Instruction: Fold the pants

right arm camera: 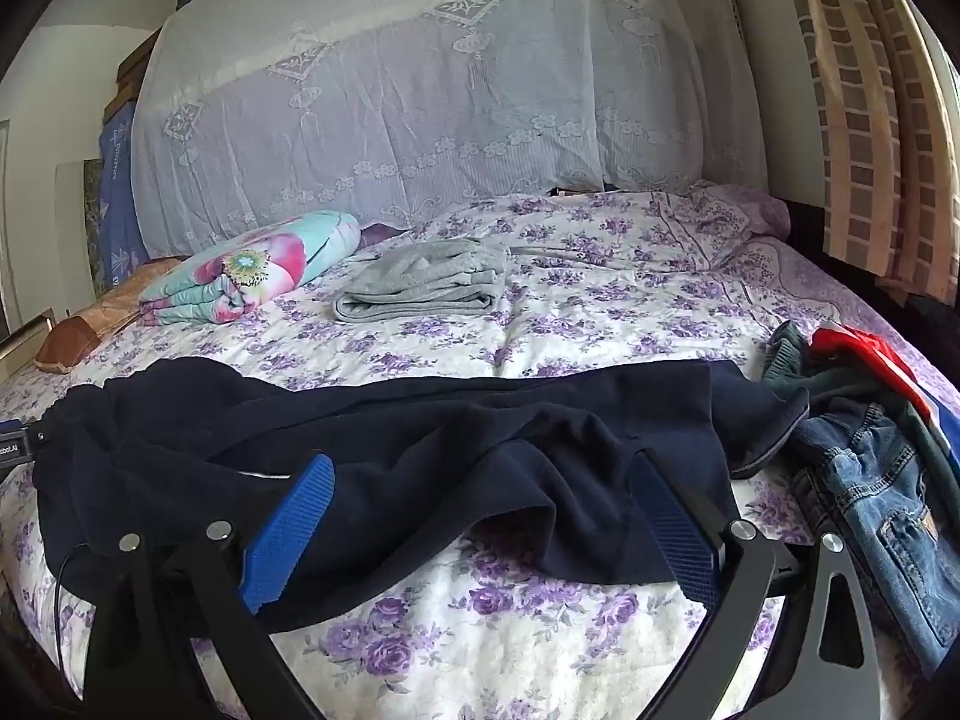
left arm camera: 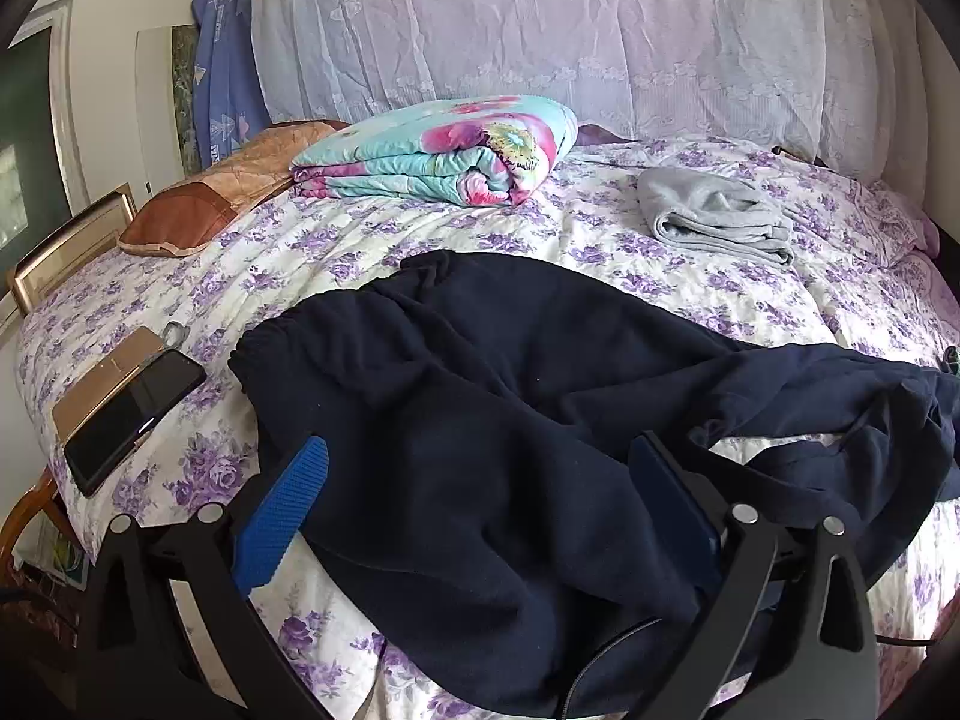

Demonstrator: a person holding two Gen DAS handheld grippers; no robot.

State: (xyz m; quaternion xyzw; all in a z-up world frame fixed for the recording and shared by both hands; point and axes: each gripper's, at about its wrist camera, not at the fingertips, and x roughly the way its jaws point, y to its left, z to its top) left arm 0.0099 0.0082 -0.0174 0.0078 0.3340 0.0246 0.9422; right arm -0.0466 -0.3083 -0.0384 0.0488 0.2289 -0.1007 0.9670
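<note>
Pants [left arm camera: 480,420] lie crumpled on the bed [right arm camera: 540,312]; both jaws spread, empty, risk pinching just one layer.

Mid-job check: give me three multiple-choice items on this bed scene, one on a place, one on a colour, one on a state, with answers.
1. Where do the two stacked phones lie?
A. left of the pants' waistband
B. on the folded grey garment
C. on the brown pillow

2. What colour are the spread fleece pants?
A. grey
B. dark navy
C. red

3. How do the left gripper and right gripper stand?
A. both shut on cloth
B. one shut
C. both open

Answers: A, the phones rest on the floral sheet beside the waistband; B, the cloth is dark navy; C, the blue pads stand wide apart.
</note>
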